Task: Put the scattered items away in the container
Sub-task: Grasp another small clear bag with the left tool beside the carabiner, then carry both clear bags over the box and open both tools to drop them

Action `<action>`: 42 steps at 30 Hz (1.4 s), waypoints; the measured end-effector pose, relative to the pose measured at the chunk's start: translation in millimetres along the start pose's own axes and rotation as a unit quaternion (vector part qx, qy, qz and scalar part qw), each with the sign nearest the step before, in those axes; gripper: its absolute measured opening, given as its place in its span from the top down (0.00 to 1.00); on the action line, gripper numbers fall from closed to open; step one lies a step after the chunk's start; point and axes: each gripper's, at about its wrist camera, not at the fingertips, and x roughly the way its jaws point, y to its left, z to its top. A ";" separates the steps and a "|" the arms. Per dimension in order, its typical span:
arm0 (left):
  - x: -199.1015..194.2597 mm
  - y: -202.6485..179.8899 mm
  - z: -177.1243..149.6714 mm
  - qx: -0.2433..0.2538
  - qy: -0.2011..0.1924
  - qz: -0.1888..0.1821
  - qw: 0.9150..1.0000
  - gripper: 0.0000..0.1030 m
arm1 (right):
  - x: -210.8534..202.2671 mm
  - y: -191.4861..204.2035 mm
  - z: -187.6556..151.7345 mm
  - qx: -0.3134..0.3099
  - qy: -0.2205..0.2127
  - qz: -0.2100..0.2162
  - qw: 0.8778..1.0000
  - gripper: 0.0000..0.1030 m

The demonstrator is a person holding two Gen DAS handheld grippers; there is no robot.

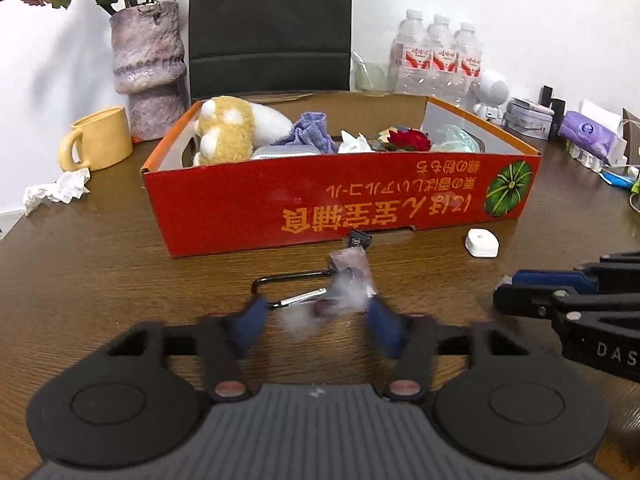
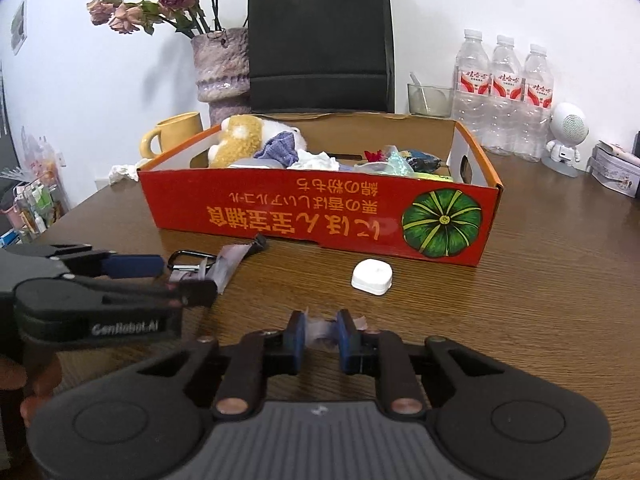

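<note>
Left tongs (image 1: 318,308) stand half-closed around a pale lilac plastic strap with a black clip (image 1: 350,276) and the silver-and-black carabiner (image 1: 292,286) hooked to it. Both lie on the dark brown wooden table (image 1: 100,280) just in front of the box. Blur hides whether the blue pads (image 1: 252,320) actually press on them. Right tongs (image 2: 321,336) are narrow, pinched on a small pale translucent scrap (image 2: 320,330) low over the tabletop, just to the right of the left pair.

Bare wood lies open between the two tools and the box front, broken only by a small white rounded-square plastic puck (image 2: 372,277) lying near the box's right corner. Left of the box, a crumpled white tissue (image 1: 56,190) sits at the table edge beside a yellow ceramic mug (image 1: 98,144).

A long red cardboard box with an orange rim and a green pumpkin picture (image 1: 240,200) holds a yellow-and-white plush toy (image 1: 228,128), a purple cloth (image 1: 314,130), a wad of white tissue (image 1: 354,144), a red artificial flower (image 1: 410,140) and clear crinkled plastic (image 1: 456,140). Its near wall hides whatever lies lower down.

Behind it stand a mottled lilac vase of dried roses (image 1: 148,68), a black bag (image 1: 272,24) and three clear water bottles (image 1: 438,56). Clutter at the far right is cut off by the picture edge.
</note>
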 end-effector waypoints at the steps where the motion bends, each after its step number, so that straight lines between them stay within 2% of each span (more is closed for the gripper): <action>1: -0.7 0.5 -0.3 0.000 -0.001 -0.003 1.000 0.62 | -0.7 -0.3 0.1 0.000 -0.001 0.001 1.000 0.85; 3: -5.0 0.3 -1.0 0.004 -0.012 -0.004 1.000 0.79 | -1.6 -1.1 0.4 0.002 -0.003 0.003 1.000 0.86; 5: -10.3 1.0 -0.4 0.006 -0.024 -0.004 1.000 0.84 | -3.1 -1.9 0.8 0.004 -0.007 0.003 1.000 0.87; 8: -12.9 5.3 -0.5 -0.001 -0.027 -0.011 1.000 0.97 | -5.2 -3.6 1.5 0.009 -0.014 0.003 1.000 0.89; 20: -31.4 13.3 1.0 -0.021 -0.060 -0.035 0.997 0.98 | -15.4 -11.3 5.2 0.029 -0.041 -0.005 0.999 0.97; 30: -48.7 14.7 6.2 -0.031 -0.089 -0.054 0.994 0.98 | -32.2 -12.3 11.3 0.038 -0.076 0.006 0.996 0.98; 33: -65.5 15.8 24.8 -0.025 -0.117 -0.076 0.990 0.98 | -46.1 -16.3 26.8 0.046 -0.103 0.019 0.993 0.98; 37: -75.6 15.6 70.1 0.005 -0.168 -0.062 0.984 0.98 | -53.5 -24.3 67.5 0.036 -0.140 0.020 0.989 0.98; 39: -69.4 16.2 90.5 0.005 -0.187 -0.053 0.981 0.98 | -45.9 -28.0 88.4 0.034 -0.151 0.015 0.988 0.98; 42: -42.5 18.3 107.9 -0.016 -0.187 -0.051 0.981 0.98 | -17.1 -33.7 114.7 0.034 -0.150 0.011 0.988 0.98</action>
